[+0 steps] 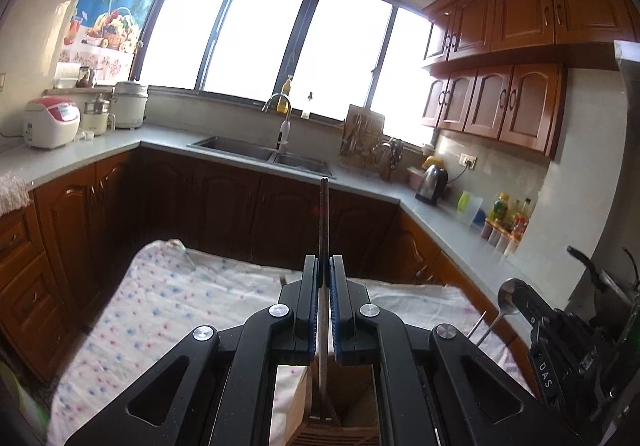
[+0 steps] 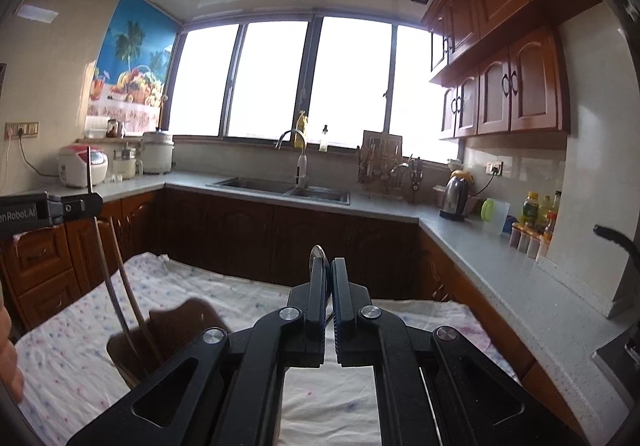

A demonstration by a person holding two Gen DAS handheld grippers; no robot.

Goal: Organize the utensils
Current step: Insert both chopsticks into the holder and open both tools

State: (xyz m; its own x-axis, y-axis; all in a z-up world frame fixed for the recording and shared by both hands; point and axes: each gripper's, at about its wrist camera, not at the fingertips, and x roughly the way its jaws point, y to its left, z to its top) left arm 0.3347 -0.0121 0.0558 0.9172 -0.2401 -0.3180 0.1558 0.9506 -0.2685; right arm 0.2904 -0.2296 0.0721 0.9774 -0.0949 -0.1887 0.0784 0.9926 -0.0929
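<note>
A: Nearest first. L gripper (image 1: 324, 266): jaws clamped on a thin metal utensil (image 1: 324, 214); handle sticks up past the tips, lower end runs down between the fingers into a brown holder (image 1: 352, 402) directly under the gripper; which kind of utensil, can't tell from the L cam.

B: R cam agrees; L gripper (image 2: 94, 202) at the left edge, pinching that long piece (image 2: 110, 278), tilted, lower end in the holder (image 2: 180, 322); holder sits on the cloth, blurred. A second thin stick beside it also goes into the holder.

A: R gripper?

B: R gripper (image 2: 330, 266): jaws closed on a spoon (image 2: 319, 251); only the bowl's tip shows above the fingers in its own cam. L cam sees it better: R gripper (image 1: 516, 298) at lower right, spoon bowl (image 1: 507, 298) up, handle slanting down-left; a second thin rod next to that handle, unclear what.

A: Under both?

B: Table w/ white cloth (image 1: 160, 306), small red & blue dots; rumpled at the far edge.

A: Beyond?

B: Dark wood base cabinets; grey counter (image 2: 460, 234) wrapping three sides; double sink (image 1: 260, 152) w/ tap under the window; kettle (image 1: 434, 182) right of it; bottles & cup further right; rice cooker (image 1: 50, 122) & pots at far left; wall cabinets upper right; window blown out white.
</note>
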